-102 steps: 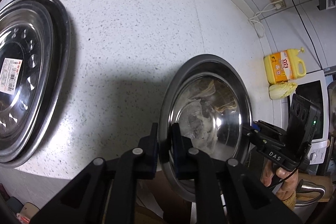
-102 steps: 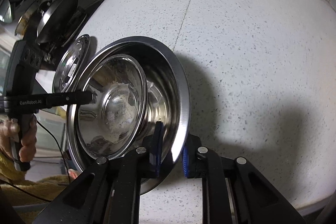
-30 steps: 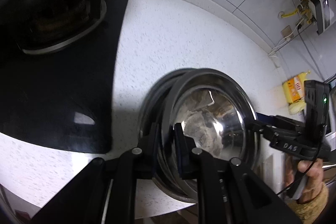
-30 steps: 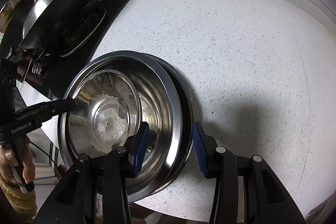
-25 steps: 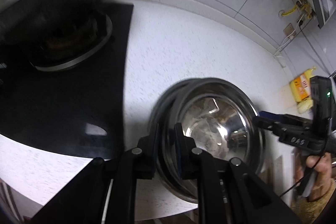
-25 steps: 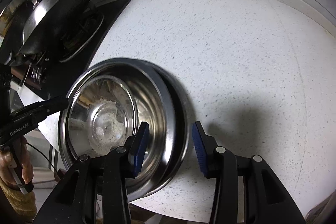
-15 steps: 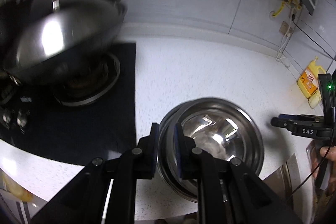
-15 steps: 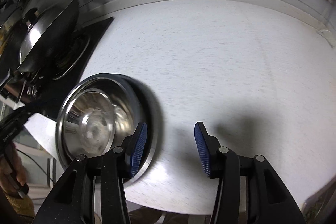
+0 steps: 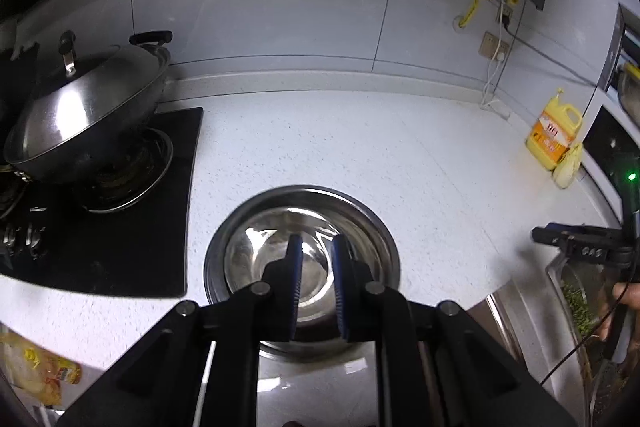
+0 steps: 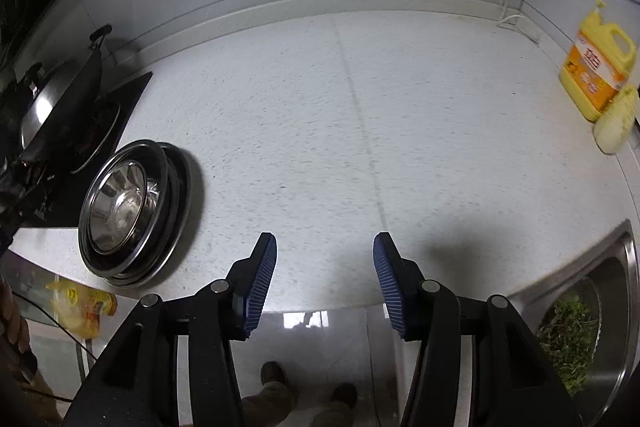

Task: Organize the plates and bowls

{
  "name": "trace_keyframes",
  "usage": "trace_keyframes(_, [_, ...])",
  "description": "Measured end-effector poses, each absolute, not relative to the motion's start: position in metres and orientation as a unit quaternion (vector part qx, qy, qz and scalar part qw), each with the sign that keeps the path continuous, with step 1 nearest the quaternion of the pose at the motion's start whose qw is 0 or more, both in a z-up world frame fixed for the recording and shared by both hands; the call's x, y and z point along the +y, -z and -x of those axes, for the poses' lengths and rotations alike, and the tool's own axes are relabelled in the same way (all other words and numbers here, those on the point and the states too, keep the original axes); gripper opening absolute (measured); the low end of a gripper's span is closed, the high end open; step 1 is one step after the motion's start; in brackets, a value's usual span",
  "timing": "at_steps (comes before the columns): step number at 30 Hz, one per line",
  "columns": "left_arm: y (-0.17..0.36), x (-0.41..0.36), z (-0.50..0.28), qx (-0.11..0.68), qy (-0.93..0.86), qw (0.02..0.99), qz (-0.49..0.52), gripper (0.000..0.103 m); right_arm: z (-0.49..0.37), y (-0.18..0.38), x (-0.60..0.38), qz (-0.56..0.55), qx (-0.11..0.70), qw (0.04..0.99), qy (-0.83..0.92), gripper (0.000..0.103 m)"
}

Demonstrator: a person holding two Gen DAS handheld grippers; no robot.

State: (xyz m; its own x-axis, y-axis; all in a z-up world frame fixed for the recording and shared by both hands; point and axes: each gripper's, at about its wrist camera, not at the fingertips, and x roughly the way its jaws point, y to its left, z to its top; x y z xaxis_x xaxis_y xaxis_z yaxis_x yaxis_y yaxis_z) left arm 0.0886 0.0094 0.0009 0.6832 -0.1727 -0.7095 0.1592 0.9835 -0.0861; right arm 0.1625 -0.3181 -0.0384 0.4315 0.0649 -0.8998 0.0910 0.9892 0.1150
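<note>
Left wrist view, nearest first: left gripper hung over the nested bowls, jaws narrow w/ a slim gap, nothing between them, pads clear of the rim, so released. Bowls sat at 6 o'clock on the speckled counter, close to its front edge, just beside the black hob.

Right wrist view: right gripper was opening, jaws wide, only bare counter btwn them. The stack showed at 9 o'clock as shiny bowls seated in a darker outer pan, no food visible inside; exact count of pieces hard to tell.

Risk, my read: stack sits near the counter lip, so a low pass by either gripper could knock it toward the edge; steel on steel is slick, and the inner bowl could shift if bumped.

Further out: sink at 4 o'clock held a basin of chopped greens. Lidded wok on the burner at 9–10 o'clock. Yellow detergent jug at 2 o'clock by the wall, pale cabbage touching it.
</note>
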Motion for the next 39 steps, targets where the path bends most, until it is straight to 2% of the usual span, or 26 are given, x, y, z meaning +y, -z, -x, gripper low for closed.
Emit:
trace_keyframes(14, [-0.008,-0.108,-0.02,0.407,0.018,0.91,-0.082,0.015,-0.111,0.026,-0.378,-0.046,0.488,0.871,-0.022,0.051])
trace_keyframes(17, [-0.013,-0.118,-0.013,0.395,0.028,0.914,-0.087,0.015,-0.101,0.023,-0.383,-0.046,0.482,0.875,-0.019,0.055])
trace_keyframes(26, [-0.02,-0.134,0.003,0.346,0.056,0.932,-0.089,0.015,-0.077,0.009,-0.387,-0.025,0.477,0.879,0.002,0.056])
trace_keyframes(29, [-0.018,-0.139,0.005,0.353,0.086,0.928,-0.082,0.015,-0.072,0.007,-0.39,-0.017,0.477,0.878,0.007,0.058])
trace_keyframes(32, [-0.015,-0.145,0.007,0.367,0.114,0.921,-0.071,0.037,-0.066,0.005,-0.394,-0.016,0.476,0.879,0.013,0.059])
trace_keyframes(37, [-0.01,-0.155,0.014,0.363,0.123,0.919,-0.09,0.055,-0.064,0.004,-0.398,-0.019,0.473,0.881,0.016,0.06])
trace_keyframes(38, [-0.01,-0.155,0.015,0.362,0.121,0.919,-0.094,0.061,-0.064,0.004,-0.399,-0.02,0.472,0.881,0.014,0.06])
trace_keyframes(39, [-0.009,-0.156,0.016,0.362,0.12,0.92,-0.096,0.063,-0.064,0.005,-0.398,-0.02,0.472,0.881,0.013,0.06])
